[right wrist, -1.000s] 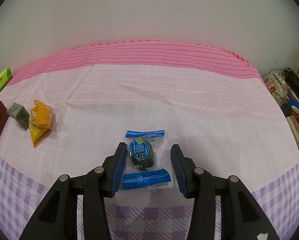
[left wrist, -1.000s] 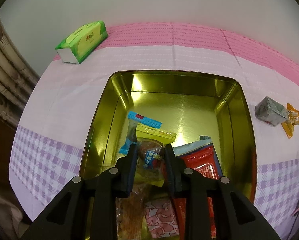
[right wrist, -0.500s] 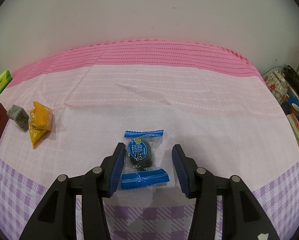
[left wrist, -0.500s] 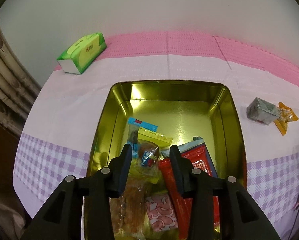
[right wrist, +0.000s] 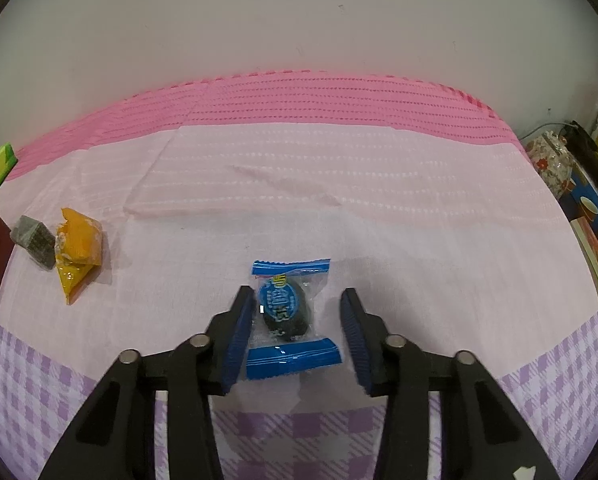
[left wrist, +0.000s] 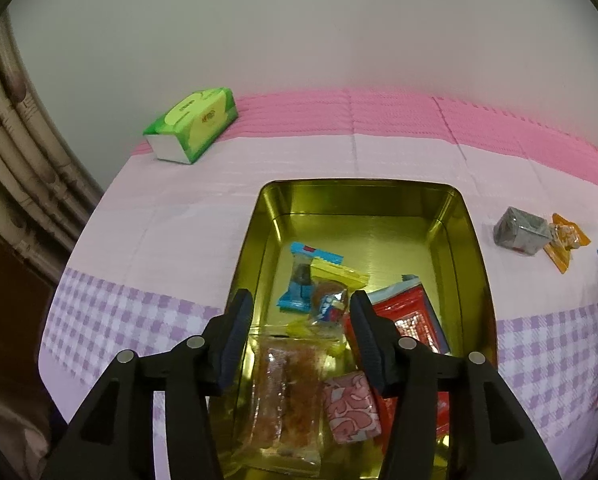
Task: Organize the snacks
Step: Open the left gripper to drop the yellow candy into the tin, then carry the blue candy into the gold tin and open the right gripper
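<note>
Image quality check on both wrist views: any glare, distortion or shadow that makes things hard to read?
Left wrist view: the gold tin throws bright reflections off its floor and walls; fisheye bends the tablecloth edges; corners are black. Right wrist view: even light, the blue-wrapped candy is sharp, with a soft shadow under it; the same curving.

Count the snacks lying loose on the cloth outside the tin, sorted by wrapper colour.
Grey: 1, the grey cube
Orange: 1, the orange packet
Blue: 1, the blue candy
Total: 3
</note>
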`<state>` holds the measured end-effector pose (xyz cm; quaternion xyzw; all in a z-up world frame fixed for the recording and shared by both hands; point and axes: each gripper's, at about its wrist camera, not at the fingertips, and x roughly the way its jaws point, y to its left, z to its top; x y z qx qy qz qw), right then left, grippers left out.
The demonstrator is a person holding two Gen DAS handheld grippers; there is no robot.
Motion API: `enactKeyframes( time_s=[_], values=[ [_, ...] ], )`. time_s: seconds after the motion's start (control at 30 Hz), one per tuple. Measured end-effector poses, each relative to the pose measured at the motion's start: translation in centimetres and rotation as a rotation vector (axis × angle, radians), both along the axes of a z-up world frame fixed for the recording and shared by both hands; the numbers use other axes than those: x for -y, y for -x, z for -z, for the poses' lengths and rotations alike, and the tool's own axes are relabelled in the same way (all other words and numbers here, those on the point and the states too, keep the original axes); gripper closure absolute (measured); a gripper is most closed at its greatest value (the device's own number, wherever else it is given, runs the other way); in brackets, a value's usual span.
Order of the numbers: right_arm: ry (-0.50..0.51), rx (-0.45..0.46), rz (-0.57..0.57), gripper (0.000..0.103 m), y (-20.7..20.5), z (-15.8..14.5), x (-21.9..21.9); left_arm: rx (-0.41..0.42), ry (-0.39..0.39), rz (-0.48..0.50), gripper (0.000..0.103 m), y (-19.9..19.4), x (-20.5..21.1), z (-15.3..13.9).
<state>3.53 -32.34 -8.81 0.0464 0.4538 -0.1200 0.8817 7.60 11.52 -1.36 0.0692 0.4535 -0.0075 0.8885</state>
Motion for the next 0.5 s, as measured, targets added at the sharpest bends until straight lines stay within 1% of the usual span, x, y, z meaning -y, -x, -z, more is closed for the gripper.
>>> enactKeyframes(
  time_s=[0.13,0.3,0.37,0.5],
  values=[
    [0.011,-0.015,0.022,0.07,-0.1,-0.1,-0.3,0.007,0.012,-0.017,0.045,0.3,-0.7,0.0],
    [0.027,-0.033,0.047,0.071,-0.1,-0.2,-0.8,0.015,0.009,-0.032,0.044,0.5,-1.6,0.2],
    [0.027,-0.039,0.052,0.077,0.1,-0.4,-1.1,0.009,0.014,-0.035,0.044,0.5,-2.0,0.4],
    [0.026,-0.03,0.034,0.077,0.4,-1.0,-2.1,0.001,0.023,-0.045,0.044,0.4,-2.5,0.4]
  ],
)
